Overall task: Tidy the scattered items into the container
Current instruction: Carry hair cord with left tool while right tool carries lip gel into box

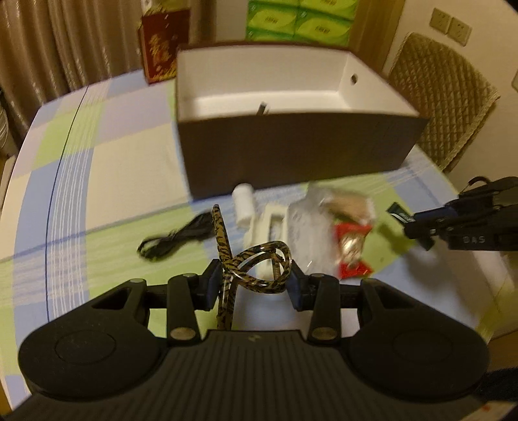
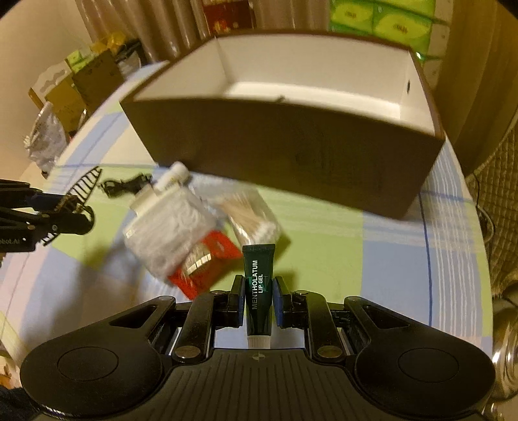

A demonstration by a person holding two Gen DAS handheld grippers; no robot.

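Observation:
My left gripper (image 1: 255, 278) is shut on a tortoiseshell hair claw clip (image 1: 255, 262), held above the table; it also shows in the right wrist view (image 2: 81, 191). My right gripper (image 2: 258, 291) is shut on a dark green Mentholatum lip gel tube (image 2: 258, 291), also seen in the left wrist view (image 1: 399, 213). The brown box with a white inside (image 1: 291, 155) (image 2: 291, 152) stands open just beyond both grippers. On the table before it lie a white bottle (image 1: 242, 204), a black cable (image 1: 174, 236), a clear bag of cotton swabs (image 2: 249, 213), a clear packet (image 2: 168, 233) and a red packet (image 1: 351, 249).
The table has a checked blue, green and white cloth (image 1: 97, 155). A red box (image 1: 162, 45) and green tissue packs (image 1: 298, 19) stand behind the brown box. A quilted chair (image 1: 443, 107) is at the right. Cartons (image 2: 74, 84) lie off the table's left edge.

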